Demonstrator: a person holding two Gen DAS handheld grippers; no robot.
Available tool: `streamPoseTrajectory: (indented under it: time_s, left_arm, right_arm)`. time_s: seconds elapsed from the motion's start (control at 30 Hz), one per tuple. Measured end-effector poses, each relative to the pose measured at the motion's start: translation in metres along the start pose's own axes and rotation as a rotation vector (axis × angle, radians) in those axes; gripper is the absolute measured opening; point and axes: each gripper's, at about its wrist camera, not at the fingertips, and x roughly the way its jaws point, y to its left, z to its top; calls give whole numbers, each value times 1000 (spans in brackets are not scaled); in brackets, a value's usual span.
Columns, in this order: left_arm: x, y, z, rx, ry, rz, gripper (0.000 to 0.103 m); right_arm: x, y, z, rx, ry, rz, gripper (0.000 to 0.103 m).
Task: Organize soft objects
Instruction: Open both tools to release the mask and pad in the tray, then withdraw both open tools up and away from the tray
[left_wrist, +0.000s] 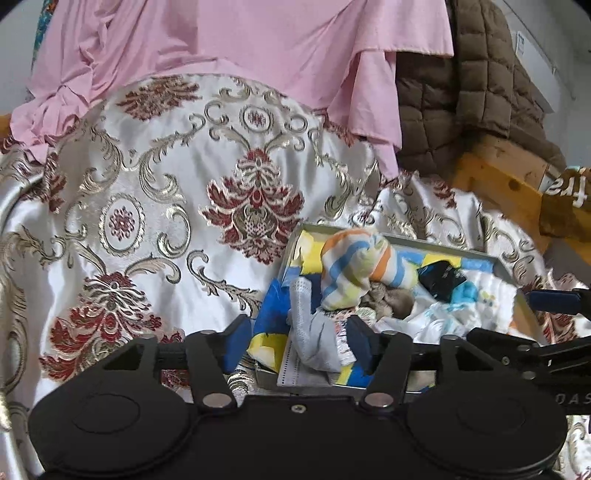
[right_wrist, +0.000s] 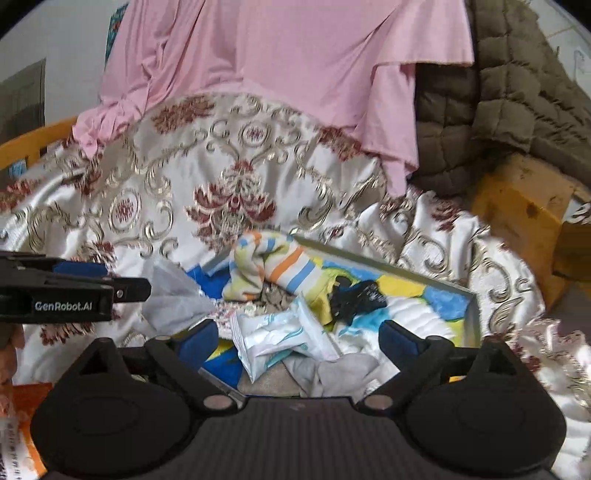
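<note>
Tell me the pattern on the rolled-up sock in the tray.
White sock with blue, orange and yellow stripes; clearest in the left wrist view.

A shallow grey metal tray (left_wrist: 491, 258) sits on the white floral-patterned satin cloth (left_wrist: 147, 206). In it a striped rolled towel (left_wrist: 354, 269) lies toward the back, a grey face mask (left_wrist: 314, 332) front left, a black crumpled wrapper (left_wrist: 441, 278) right. A pink garment (left_wrist: 258, 48) hangs behind, a brown quilted jacket (left_wrist: 461, 103) to its right.

A home, likely a bedroom: a floral satin bedspread (left_wrist: 155, 206) over wooden furniture (left_wrist: 495, 184), a pink garment (left_wrist: 258, 48) and brown quilted coat (left_wrist: 461, 96) behind.
</note>
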Motion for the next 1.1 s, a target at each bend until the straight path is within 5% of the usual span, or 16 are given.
streamPoseTrajectory:
  time_s: [0.3,0.67,1.1]
  left_arm:
    - [-66,-6,-2,-36,-90,-14,84]
    - [-136,-29,-12,-45,-202,-34,93]
    - [-159,-66,-12,-44,-277,-41,98]
  right_arm:
    - [-73,-11,0,66,-130,-28,102]
    - [-142,-33,-17,210,-241,-71,103]
    - [-172,-62,-35,296,-301,-122,103]
